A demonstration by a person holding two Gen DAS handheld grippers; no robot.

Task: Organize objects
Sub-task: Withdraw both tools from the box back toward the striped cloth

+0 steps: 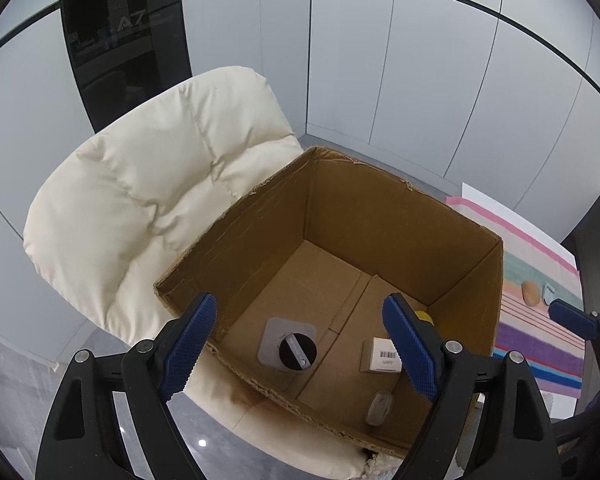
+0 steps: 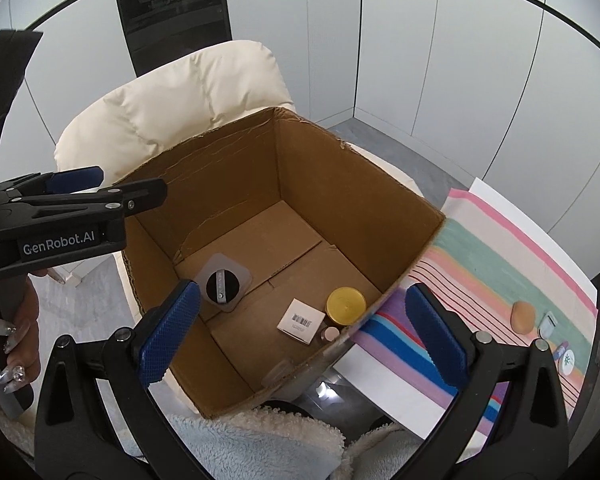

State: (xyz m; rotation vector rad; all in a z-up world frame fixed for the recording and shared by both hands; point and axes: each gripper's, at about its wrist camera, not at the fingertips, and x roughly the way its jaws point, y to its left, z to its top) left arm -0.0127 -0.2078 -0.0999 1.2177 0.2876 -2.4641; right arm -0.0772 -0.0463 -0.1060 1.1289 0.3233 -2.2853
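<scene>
Grey wall panels behind; listing runs left to right.

1. Cream chair, padded, carrying the box.
2. Cardboard box, open-topped, on the chair seat. Contents: black knob on a grey plate, white barcode carton, gold-lidded jar, small clear piece near the front wall, identity unclear.
3. My left gripper, fingers apart, nothing between them, hanging over the box's near-left part.
4. My right gripper, fingers apart, empty, straddling the box's right wall.
5. Striped cloth, right of the box. Items not yet boxed: tan egg-shaped object, small pale packet, round white tin.

Judgement: loose items lie right of both grippers, well apart from the left one; my right hand is nearer and suits the next pick.
</scene>
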